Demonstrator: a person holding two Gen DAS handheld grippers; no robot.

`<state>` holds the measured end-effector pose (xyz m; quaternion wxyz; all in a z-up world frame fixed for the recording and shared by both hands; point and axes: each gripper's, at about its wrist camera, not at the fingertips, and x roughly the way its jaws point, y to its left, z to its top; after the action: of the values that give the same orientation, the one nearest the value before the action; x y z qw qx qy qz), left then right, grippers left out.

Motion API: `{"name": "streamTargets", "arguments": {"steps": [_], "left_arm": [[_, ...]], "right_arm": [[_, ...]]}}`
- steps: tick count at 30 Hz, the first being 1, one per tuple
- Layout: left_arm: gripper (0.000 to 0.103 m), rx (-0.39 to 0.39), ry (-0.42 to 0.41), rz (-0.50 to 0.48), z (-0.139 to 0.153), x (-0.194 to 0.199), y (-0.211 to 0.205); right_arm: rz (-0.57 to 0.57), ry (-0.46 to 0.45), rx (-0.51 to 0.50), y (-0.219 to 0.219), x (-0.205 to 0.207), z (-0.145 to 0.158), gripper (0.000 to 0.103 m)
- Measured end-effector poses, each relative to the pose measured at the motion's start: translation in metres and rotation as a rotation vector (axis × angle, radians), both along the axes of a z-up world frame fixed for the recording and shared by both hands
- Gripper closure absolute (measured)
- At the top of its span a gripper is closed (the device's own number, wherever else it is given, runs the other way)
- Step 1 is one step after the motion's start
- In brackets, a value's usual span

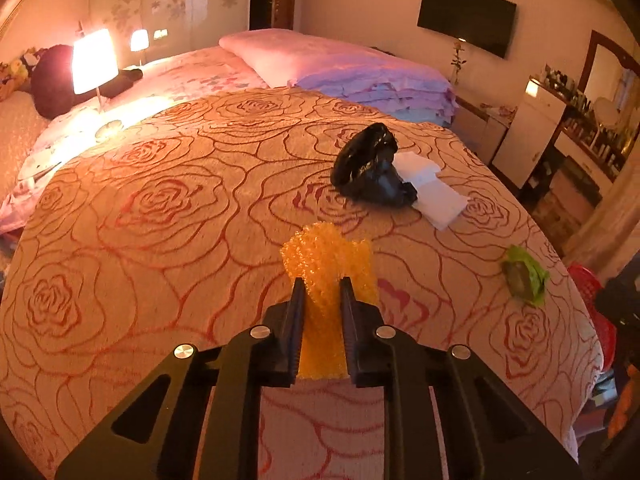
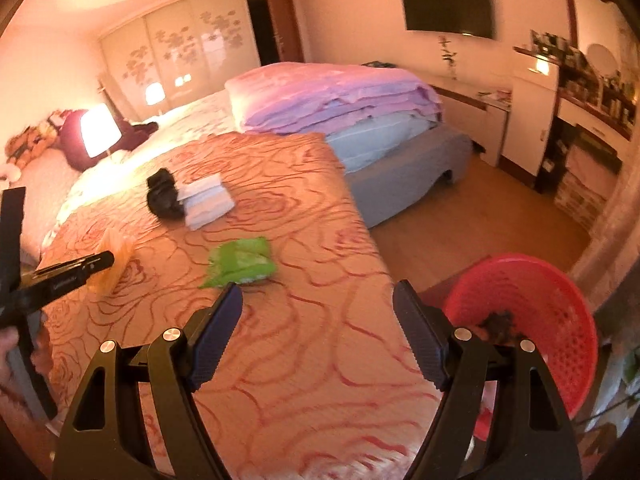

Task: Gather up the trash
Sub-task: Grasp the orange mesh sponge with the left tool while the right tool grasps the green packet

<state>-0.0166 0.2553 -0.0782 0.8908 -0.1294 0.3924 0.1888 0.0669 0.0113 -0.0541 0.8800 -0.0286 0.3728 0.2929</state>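
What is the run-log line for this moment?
left tool: shut on orange foam net | right tool: open, empty | red mesh basket: beside bed

Rose-patterned bedspread [image 1: 160, 208], green wrapper [image 2: 240, 262]

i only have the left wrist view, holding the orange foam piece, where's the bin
Observer: The red mesh basket stands on the floor off the bed's right edge, close past the right gripper.
Operator: is the right gripper carrying anything
Observer: No, its jaws stand wide open with only the rose bedspread under them.
Operator: anything in the basket yet
Observer: A small dark scrap lies inside it; I cannot tell what it is.
Operator: what's that green thing look like from the other side
Observer: The green wrapper lies flat and crumpled, just ahead of the right gripper's fingers, apart from the black bag and white paper.
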Motion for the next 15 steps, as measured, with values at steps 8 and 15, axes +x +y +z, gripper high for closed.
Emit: {"name": "streamTargets", "arguments": {"steps": [8,15], "left_arm": [[0.087,-0.030,-0.023,-0.002,-0.003,-0.018,-0.008],[0.087,-0.032,-0.031,-0.005,-0.004,-0.021,-0.011]], "right_arm": [[0.110,-0.001,-0.029,0.045,0.007,-0.004,0.028],[0.187,0.038,-0.062,0.073,0.022,-0.015,0.028]]}}
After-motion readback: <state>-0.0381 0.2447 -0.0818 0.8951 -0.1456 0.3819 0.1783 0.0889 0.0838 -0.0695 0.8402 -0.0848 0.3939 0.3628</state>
